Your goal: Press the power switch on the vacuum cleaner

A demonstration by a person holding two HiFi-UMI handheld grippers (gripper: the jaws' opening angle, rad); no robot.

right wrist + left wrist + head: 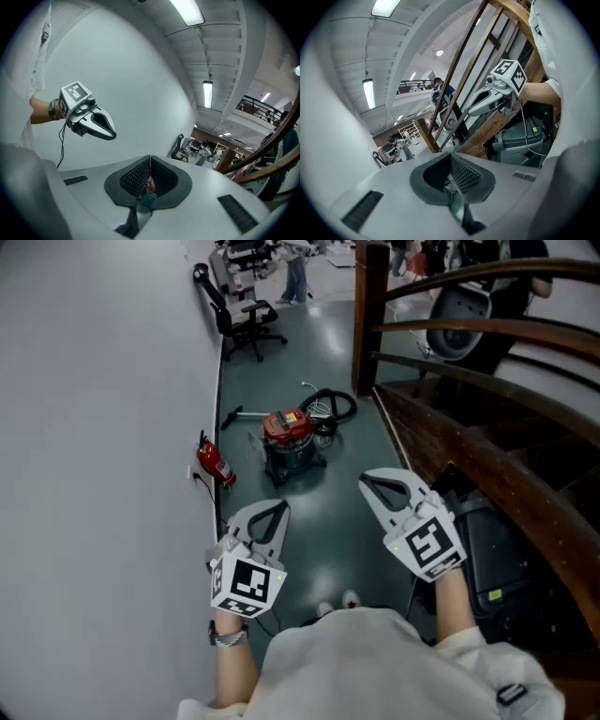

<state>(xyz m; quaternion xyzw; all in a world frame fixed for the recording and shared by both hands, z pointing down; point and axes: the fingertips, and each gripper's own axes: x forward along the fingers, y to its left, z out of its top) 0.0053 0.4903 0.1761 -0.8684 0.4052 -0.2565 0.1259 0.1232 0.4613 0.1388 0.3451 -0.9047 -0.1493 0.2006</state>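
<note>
The vacuum cleaner [289, 441] stands on the dark floor ahead, with a red lid, a teal drum and a black hose [332, 406] coiled behind it. Its power switch is too small to make out. My left gripper [269, 514] is held in the air well short of the vacuum, shut and empty. My right gripper [378, 486] hangs level with it to the right, also shut with nothing held. In the right gripper view a sliver of the vacuum cleaner [149, 188] shows under the closed pads, and the left gripper [107, 130] floats at the left.
A plain white wall [103, 427] runs along the left, with a red fire extinguisher [215, 463] at its foot. A black office chair [243, 319] stands further back. A curved wooden stair railing [469, 442] and a dark case [495, 557] close off the right side.
</note>
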